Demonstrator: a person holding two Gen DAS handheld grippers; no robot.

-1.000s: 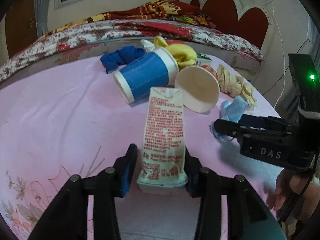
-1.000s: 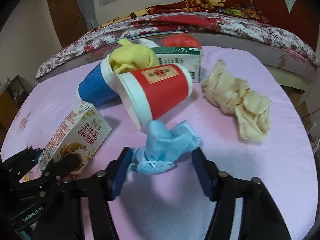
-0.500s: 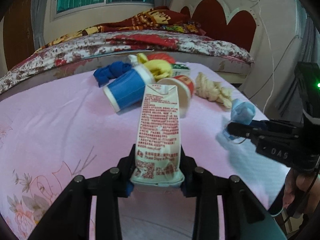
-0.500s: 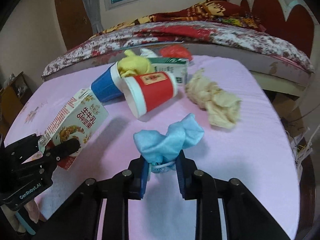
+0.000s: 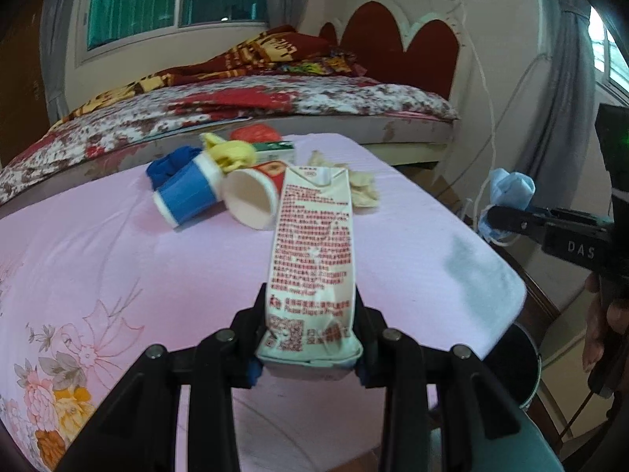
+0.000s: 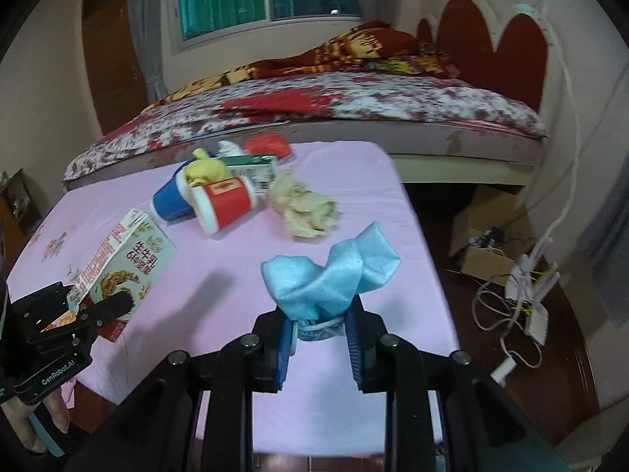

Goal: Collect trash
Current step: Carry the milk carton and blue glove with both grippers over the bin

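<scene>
The left hand-held gripper (image 5: 310, 338) is clamped on a milk carton (image 5: 312, 259), lifted clear of the pink surface (image 5: 118, 244). Ahead of it lie a blue cup (image 5: 186, 194), a red cup (image 5: 251, 196) and crumpled paper (image 5: 363, 188), uncollected. The right hand-held gripper (image 6: 320, 338) pinches a blue mask (image 6: 330, 279).

A table under a pink floral cloth (image 6: 243, 251) bears a blue paper cup (image 6: 170, 201) and red paper cup (image 6: 225, 205) (both tipped over), plus crumpled beige paper (image 6: 304, 208).

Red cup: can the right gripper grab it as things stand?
Probably not: the right gripper is shut on the blue mask, so its jaws are full. The path across the table to the red cup looks free.
</scene>
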